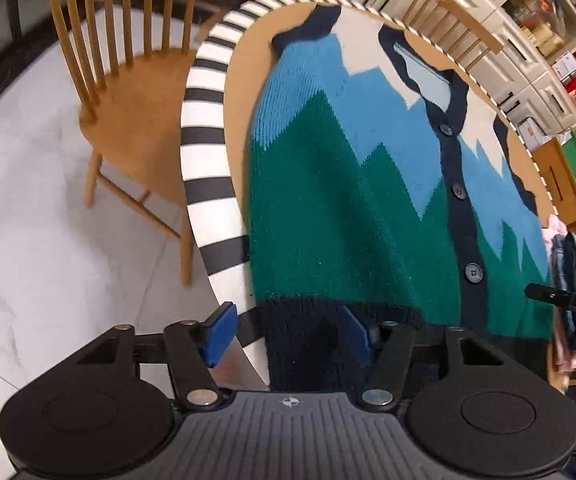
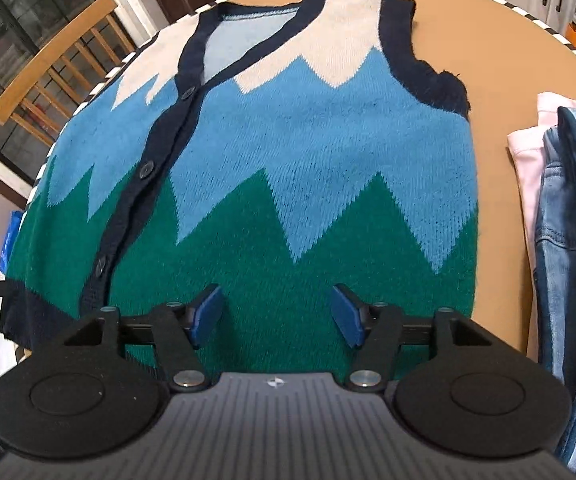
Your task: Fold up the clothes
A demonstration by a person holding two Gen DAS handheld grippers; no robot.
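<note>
Left gripper (image 1: 283,334) straddles the vest (image 1: 368,200) hem, unclamped; right gripper (image 2: 277,314) gapes over it — soft, floppy knit, best pinched at hem corners.

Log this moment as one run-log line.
stage: grasping hem | garment: knit vest flat on round table | left hand-held gripper: open, straddling navy hem | right hand-held gripper: open

Knitted vest (image 2: 288,152) spread flat on the round worktop (image 2: 500,60), hem nearest the fingers (image 2: 207,312), neckline farthest. Hem corner between the left gripper's fingers (image 1: 219,332) at the worktop edge. Folded stack of clothes (image 2: 568,240) right of the vest. Chair (image 1: 127,112) left, beyond the worktop.
</note>
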